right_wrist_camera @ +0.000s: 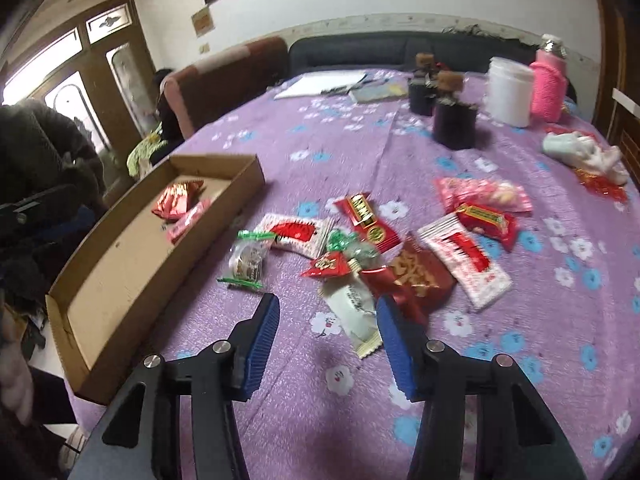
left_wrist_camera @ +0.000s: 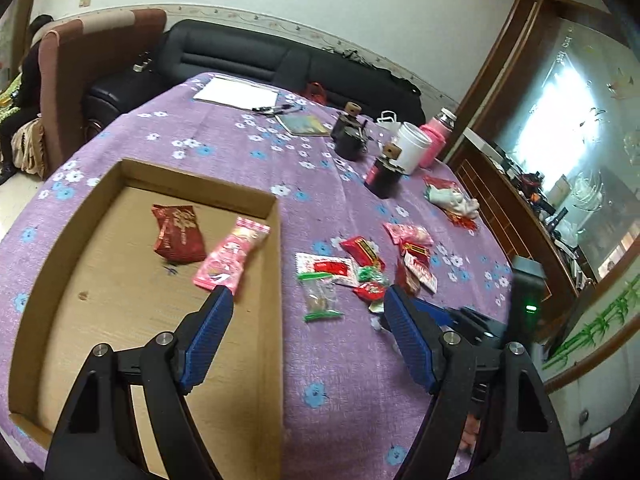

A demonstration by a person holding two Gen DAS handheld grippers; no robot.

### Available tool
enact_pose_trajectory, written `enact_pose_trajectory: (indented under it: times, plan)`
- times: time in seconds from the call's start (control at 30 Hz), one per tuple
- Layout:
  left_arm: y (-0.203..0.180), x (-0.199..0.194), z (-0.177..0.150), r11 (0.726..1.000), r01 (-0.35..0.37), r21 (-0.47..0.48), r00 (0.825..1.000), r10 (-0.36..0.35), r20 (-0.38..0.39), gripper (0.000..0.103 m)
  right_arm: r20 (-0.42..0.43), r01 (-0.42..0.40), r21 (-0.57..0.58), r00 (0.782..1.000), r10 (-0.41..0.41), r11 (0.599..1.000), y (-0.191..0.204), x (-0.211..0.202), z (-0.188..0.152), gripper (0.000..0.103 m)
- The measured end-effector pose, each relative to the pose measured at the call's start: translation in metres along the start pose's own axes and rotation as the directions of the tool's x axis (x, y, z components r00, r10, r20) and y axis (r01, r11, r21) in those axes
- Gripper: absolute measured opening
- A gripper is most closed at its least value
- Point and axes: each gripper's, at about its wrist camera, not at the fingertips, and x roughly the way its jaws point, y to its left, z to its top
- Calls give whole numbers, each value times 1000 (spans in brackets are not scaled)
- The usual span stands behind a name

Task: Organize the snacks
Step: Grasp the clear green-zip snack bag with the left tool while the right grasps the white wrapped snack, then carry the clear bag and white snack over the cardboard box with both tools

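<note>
A shallow cardboard box (left_wrist_camera: 264, 280) lies on the purple flowered tablecloth; it also shows in the right wrist view (right_wrist_camera: 240, 184). Inside it lie a dark red packet (left_wrist_camera: 178, 234) and a pink packet (left_wrist_camera: 230, 256). Several wrapped snacks lie in a loose pile to the box's right, among them a clear green-edged packet (left_wrist_camera: 320, 296) (right_wrist_camera: 248, 260) and a white packet (right_wrist_camera: 354, 314). My left gripper (left_wrist_camera: 306, 300) is open and empty above the box's right wall. My right gripper (right_wrist_camera: 328, 308) is open and empty, just above the white packet.
Two dark jars (left_wrist_camera: 350, 136), a white canister (left_wrist_camera: 412, 148), a pink bottle (left_wrist_camera: 434, 138), papers (left_wrist_camera: 236, 94) and a crumpled white cloth (left_wrist_camera: 454, 198) stand at the table's far side. Sofas lie behind. A person sits at far left (left_wrist_camera: 24, 80).
</note>
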Motion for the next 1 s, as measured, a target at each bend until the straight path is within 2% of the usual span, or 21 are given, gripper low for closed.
enact_pose_trajectory:
  times: [0.1,0.17,0.2,0.23,0.4,0.5,0.63,0.8,0.83,0.87,0.9,1.0]
  plan:
    - [-7,5,0,1000,16,15,1000,-16,-13,78,-3,51,-30,999,-51,998,3,14,1,52]
    - [-13,9,1,999,19,28,1000,-19,-19,78,-11,51,-29,999,-51,998,4,20,1,51]
    - [-18,12,1,999,21,40,1000,-20,-23,78,-16,43,-23,999,-43,999,3,22,2,45]
    - [-21,14,1,999,20,50,999,-18,-26,78,-28,32,-12,999,-33,999,1,24,1,34]
    - [-44,41,1,992,-5,125,997,15,-72,66,-17,28,27,999,-27,999,-6,16,-4,33]
    - [-53,67,0,986,-43,160,991,62,-120,56,-17,34,45,999,-34,998,-13,7,-10,33]
    - [-57,99,-2,973,-113,200,977,145,-158,55,1,28,77,1000,-28,997,-25,-6,-22,33]
    - [-51,119,-7,962,-167,215,961,208,-182,53,24,9,127,1000,-13,992,-40,-15,-29,33]
    - [-50,123,-9,958,-180,222,956,224,-191,50,28,-1,138,1000,-3,990,-43,-16,-29,33]
    - [-50,126,-10,957,-183,227,952,230,-204,34,31,-9,147,999,5,989,-45,-16,-29,33]
    - [-50,129,-11,957,-178,230,948,229,-219,28,32,-13,150,999,8,989,-46,-16,-29,33]
    - [-55,129,-13,950,-189,249,948,243,-207,28,38,-18,151,999,12,988,-46,-16,-29,33]
